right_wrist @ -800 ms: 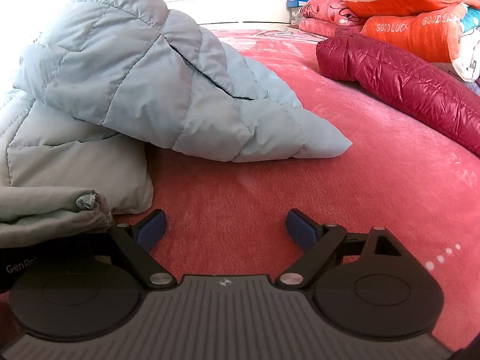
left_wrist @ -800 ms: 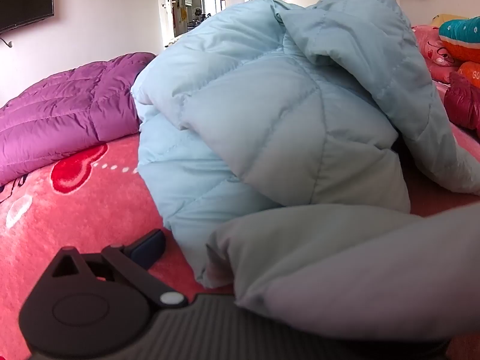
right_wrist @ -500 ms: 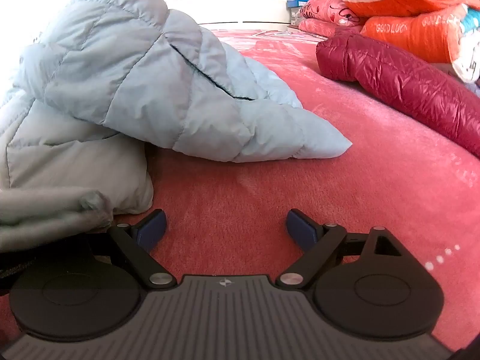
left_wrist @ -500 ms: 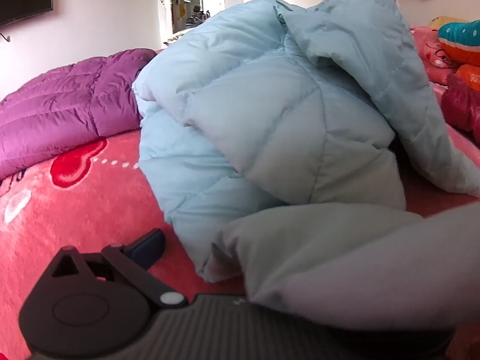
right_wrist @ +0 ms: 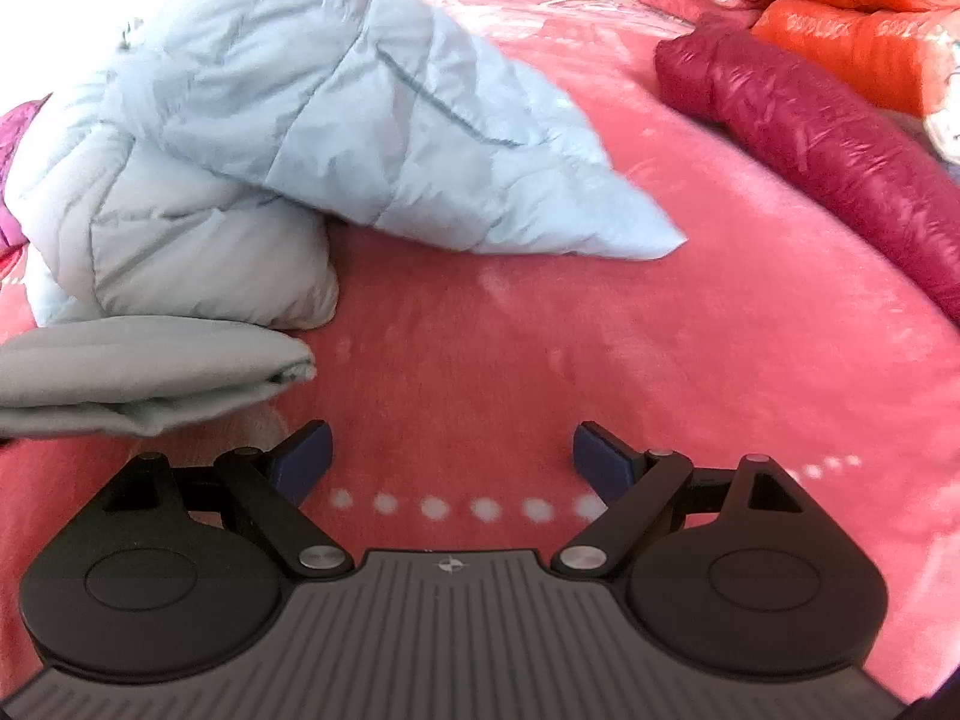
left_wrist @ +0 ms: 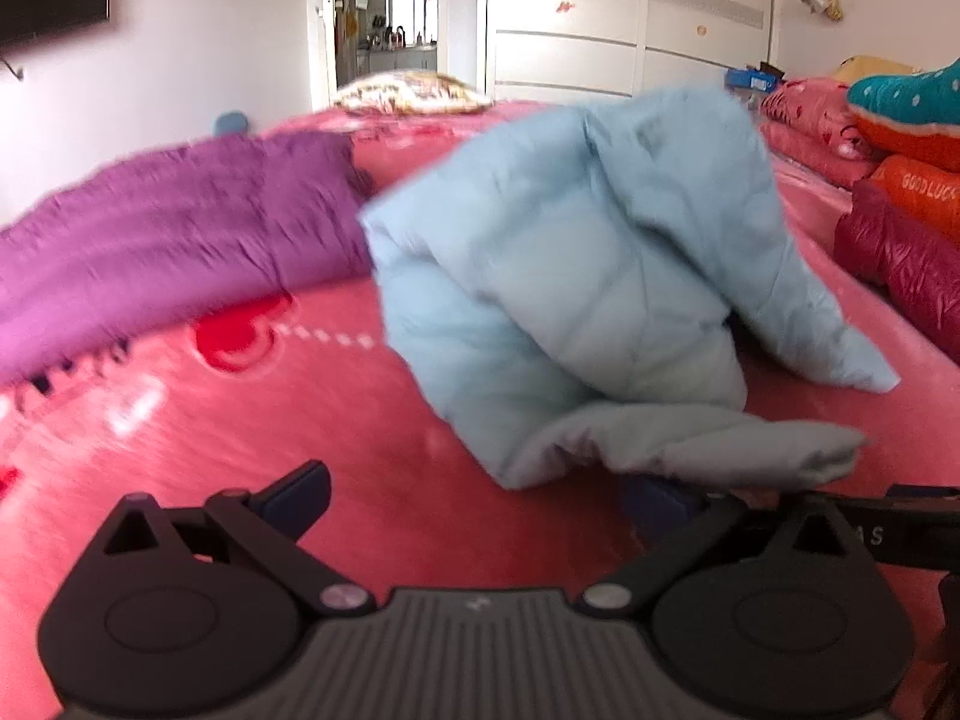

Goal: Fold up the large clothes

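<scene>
A light blue quilted down jacket (left_wrist: 576, 294) lies bunched in a heap on the pink bed cover, also in the right wrist view (right_wrist: 288, 138). Its grey-lined edge (left_wrist: 696, 444) lies flat toward me, just above the left gripper's right finger. My left gripper (left_wrist: 474, 495) is open and empty, just short of the jacket. My right gripper (right_wrist: 450, 459) is open and empty over bare cover, to the right of the grey edge (right_wrist: 150, 372).
A purple down jacket (left_wrist: 156, 252) lies at the left. A dark red down jacket (right_wrist: 828, 144) lies at the right, with orange and teal bedding (right_wrist: 852, 18) stacked behind it. The pink bed cover (right_wrist: 660, 348) spreads all around. White wardrobes (left_wrist: 600, 42) stand behind.
Both grippers have drawn back from the jacket. The grey-lined edge that lay over my left gripper now lies on the bed, released. The jacket heap looks smaller and farther.
</scene>
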The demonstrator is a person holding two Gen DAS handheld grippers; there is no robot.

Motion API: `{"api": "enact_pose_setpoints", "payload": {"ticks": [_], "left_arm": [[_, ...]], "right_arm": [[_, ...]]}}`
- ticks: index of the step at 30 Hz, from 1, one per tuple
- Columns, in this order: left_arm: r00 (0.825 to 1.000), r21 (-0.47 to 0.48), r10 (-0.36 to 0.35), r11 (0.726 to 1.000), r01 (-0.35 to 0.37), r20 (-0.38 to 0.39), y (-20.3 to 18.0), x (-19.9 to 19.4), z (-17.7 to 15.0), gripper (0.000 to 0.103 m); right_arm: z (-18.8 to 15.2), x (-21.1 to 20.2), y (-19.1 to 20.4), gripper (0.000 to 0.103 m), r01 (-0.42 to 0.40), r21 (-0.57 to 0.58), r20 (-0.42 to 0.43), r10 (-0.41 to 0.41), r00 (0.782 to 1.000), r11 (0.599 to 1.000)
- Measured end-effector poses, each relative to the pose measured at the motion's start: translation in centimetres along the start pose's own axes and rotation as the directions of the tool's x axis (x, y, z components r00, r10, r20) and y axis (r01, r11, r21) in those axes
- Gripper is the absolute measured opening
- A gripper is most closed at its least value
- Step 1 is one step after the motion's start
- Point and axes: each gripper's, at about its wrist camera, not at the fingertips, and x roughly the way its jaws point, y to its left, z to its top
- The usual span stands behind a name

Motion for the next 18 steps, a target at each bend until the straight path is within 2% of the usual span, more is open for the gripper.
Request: {"api": "enact_pose_setpoints", "payload": {"ticks": [1,3,9,15,18], "left_arm": [[1.000,0.002,0.002,1.000,-0.002,-0.002,-0.2,0.3,0.4,0.102],[0.999,0.018,0.006,1.000,-0.007,0.036,0.3,-2.4,2.1,0.102],[0.997,0.021,-0.007,1.000,0.005,0.075,1.7,-5.7,4.6,0.102],[0.988,0.043,-0.003,0.999,-0.003,0.153,3.0,-9.6,6.9,0.102],[0.981,0.047,-0.006,0.999,-0.003,0.193,3.7,-11.6,7.8,0.102]], "right_arm": [[0.2,-0.6,-0.2,0.103,0.016,0.000,0.019,-0.016,1.000,1.000],[1.2,-2.3,-0.6,0.103,0.039,0.003,0.075,-0.039,0.996,0.999],[3.5,-8.9,-0.8,0.103,0.071,0.024,0.239,-0.075,0.968,0.997],[4.9,-14.9,-0.7,0.103,0.065,0.069,0.330,-0.085,0.940,0.995],[5.3,-16.8,-0.1,0.103,0.044,0.074,0.354,-0.068,0.933,0.996]]}}
